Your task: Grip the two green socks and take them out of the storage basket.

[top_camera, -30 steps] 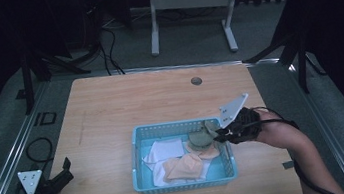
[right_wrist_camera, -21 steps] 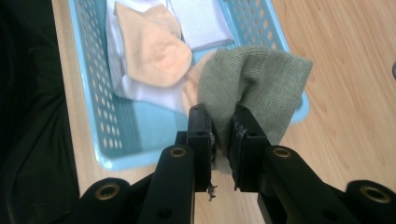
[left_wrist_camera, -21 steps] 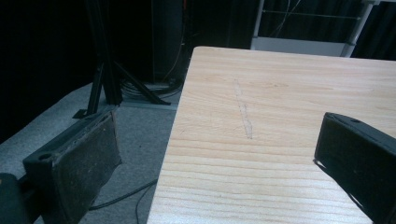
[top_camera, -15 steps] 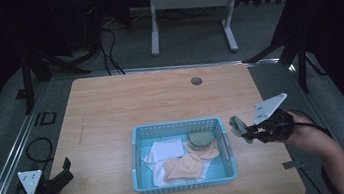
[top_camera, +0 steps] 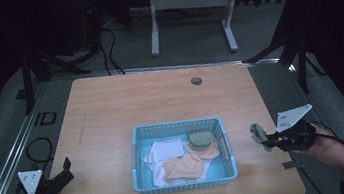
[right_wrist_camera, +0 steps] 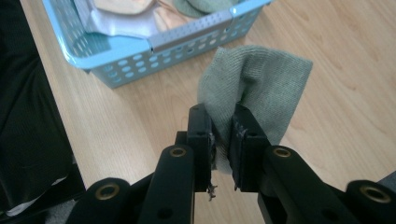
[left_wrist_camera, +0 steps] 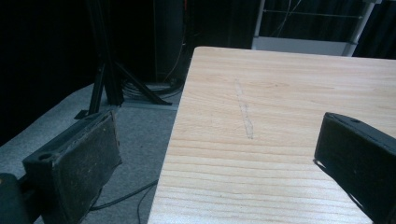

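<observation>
1. The right gripper [right_wrist_camera: 223, 128] has its jaws clamped on a grey-green knit cloth [right_wrist_camera: 261, 79]. The fabric is pinched in a fold between the pads and fans out past the fingertips, bunched rather than flat — a grip for carrying, I'd say, not for laying out.
2. From the high view, that right gripper [top_camera: 261, 136] sits over bare wood off the basket's right side, the cloth [top_camera: 257, 133] a small wad at its tips, clear of the basket wall.
3. The blue plastic basket [top_camera: 137, 154] lies beyond and to one side of the fingertips in the right gripper view. Inside it are a white cloth [top_camera: 163, 151], orange-peach cloths [top_camera: 187, 164] and another grey-green piece [top_camera: 200, 138], so this looks like unloading one piece at a time.
4. The left gripper [top_camera: 59, 177] rests at the table's near-left corner, well away from the basket — its jaws stand wide with nothing between them, just wooden tabletop [left_wrist_camera: 280, 102] ahead. It appears to be waiting.
</observation>
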`<state>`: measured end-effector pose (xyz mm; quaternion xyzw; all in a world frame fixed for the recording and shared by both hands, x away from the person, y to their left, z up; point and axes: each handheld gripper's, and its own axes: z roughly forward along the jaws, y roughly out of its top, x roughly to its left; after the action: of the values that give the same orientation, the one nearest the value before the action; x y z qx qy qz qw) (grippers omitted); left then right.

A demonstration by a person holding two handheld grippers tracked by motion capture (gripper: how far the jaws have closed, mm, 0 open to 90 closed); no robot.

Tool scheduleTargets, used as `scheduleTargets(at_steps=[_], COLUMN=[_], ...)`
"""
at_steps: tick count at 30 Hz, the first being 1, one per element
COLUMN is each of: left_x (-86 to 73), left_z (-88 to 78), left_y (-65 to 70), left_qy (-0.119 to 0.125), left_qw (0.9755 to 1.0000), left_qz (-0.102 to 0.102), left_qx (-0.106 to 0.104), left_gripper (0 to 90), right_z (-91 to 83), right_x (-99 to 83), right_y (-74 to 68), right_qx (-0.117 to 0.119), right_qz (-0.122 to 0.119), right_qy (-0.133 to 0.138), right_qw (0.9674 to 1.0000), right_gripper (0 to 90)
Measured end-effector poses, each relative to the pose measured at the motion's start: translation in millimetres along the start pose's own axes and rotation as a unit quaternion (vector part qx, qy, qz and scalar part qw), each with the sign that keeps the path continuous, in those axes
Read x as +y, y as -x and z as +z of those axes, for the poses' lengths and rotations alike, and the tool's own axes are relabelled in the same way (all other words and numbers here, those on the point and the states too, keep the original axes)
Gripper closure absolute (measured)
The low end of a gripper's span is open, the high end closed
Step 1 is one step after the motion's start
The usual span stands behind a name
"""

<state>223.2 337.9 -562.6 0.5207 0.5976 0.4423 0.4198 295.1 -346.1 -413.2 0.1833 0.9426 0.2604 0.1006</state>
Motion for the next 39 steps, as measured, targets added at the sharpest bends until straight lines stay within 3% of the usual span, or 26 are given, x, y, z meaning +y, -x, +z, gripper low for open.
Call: scheduleTargets(at_steps=[5, 15, 25, 29, 32, 36, 39], left_x=[0.0, 0.0, 0.0, 0.0, 0.0, 0.0, 0.0], left_z=[0.0, -0.2, -0.2, 0.0, -0.2, -0.1, -0.1], left_y=[0.0, -0.2, 0.0, 0.0, -0.2, -0.2, -0.1], left_qy=[0.0, 0.0, 0.0, 0.0, -0.001, -0.001, -0.001], left_qw=[1.0, 1.0, 1.0, 1.0, 1.0, 1.0, 1.0], left_qz=[0.0, 0.0, 0.0, 0.0, -0.001, -0.001, -0.001], left_qx=[-0.001, 0.0, 0.001, 0.001, 0.0, 0.0, 0.0], left_gripper=[0.5, 0.5, 0.5, 0.5, 0.5, 0.5, 0.5], right_z=[16.7, 64.2, 89.5, 92.9, 91.0, 78.9, 65.9], right_x=[-13.2, -37.9, -51.6, -51.8, -49.0, -40.8, -30.6], right_y=[-4.6, -11.5, -16.8, -19.5, -18.1, -18.0, -15.2], right_qx=[0.01, 0.009, 0.039, 0.046, 0.047, 0.044, 0.035], right_qz=[0.01, 0.024, 0.046, 0.047, 0.051, 0.039, 0.032], right_qy=[-0.01, -0.067, -0.062, -0.064, -0.071, -0.071, -0.062], right_qw=[0.9999, 0.9974, 0.9962, 0.9958, 0.9951, 0.9957, 0.9969], right_gripper=[79.7, 79.6, 79.2, 77.3, 70.1, 61.7, 60.2])
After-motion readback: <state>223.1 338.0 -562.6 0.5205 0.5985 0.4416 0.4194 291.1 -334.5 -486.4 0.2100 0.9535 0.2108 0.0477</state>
